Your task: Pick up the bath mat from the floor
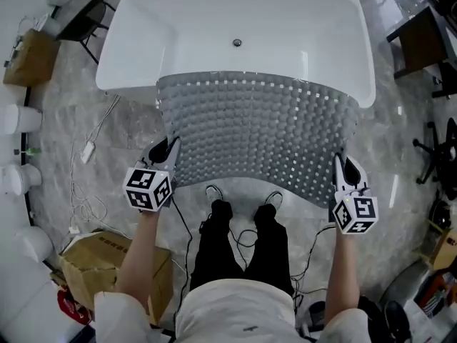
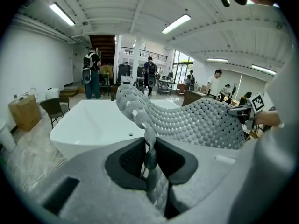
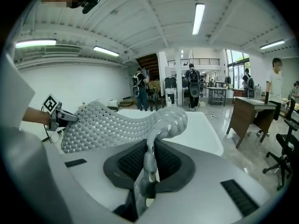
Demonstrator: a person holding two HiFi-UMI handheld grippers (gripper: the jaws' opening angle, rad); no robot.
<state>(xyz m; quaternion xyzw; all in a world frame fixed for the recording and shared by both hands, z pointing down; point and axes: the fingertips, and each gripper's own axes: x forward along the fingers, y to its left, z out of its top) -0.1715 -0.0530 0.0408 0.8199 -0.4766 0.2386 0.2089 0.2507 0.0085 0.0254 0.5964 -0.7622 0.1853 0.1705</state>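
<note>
A grey, bumpy bath mat point(image 1: 257, 134) with rows of small holes hangs stretched between both grippers, off the floor, its far edge over the rim of the white bathtub point(image 1: 136, 34). My left gripper point(image 1: 166, 156) is shut on the mat's near left corner; in the left gripper view the mat point(image 2: 196, 120) runs up from between the jaws point(image 2: 149, 160). My right gripper point(image 1: 344, 170) is shut on the near right corner; the right gripper view shows the mat point(image 3: 112, 122) pinched between the jaws point(image 3: 148, 164).
The person's black shoes point(image 1: 243, 216) stand just behind the mat on the marble floor. Cardboard boxes point(image 1: 114, 263) sit at the lower left, cables point(image 1: 86, 191) trail on the left floor, and chairs point(image 1: 435, 156) stand at the right.
</note>
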